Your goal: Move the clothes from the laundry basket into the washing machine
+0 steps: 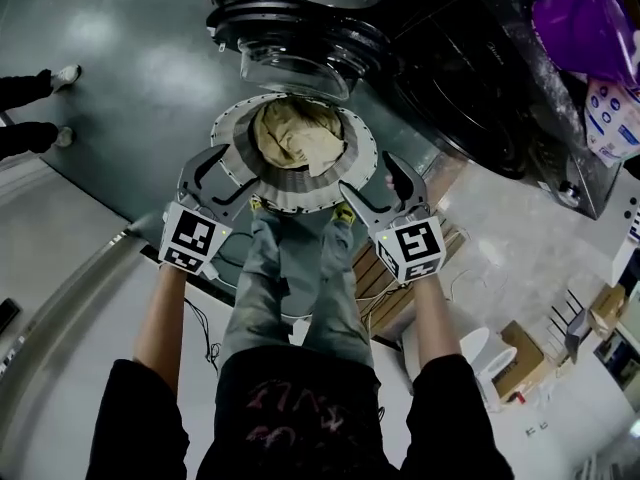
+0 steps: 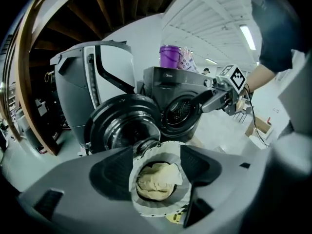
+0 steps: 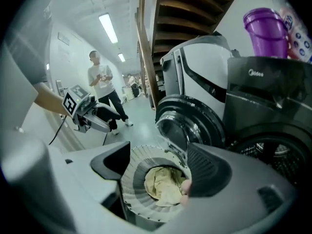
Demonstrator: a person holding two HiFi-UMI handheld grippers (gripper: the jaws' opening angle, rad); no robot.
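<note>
A round grey and white laundry basket stands on the floor in front of me, with a crumpled beige garment inside. Just past it the white washing machine has its round door swung open. My left gripper hangs open over the basket's left rim. Over the right rim, my right gripper is open too. The left gripper view frames the beige garment between open jaws, and so does the right gripper view. Neither gripper touches the cloth.
A dark second machine stands right of the white one, with a purple container and a printed bag on top. A person stands farther off on the left; their shoes show on the floor. Cardboard boxes lie at the lower right.
</note>
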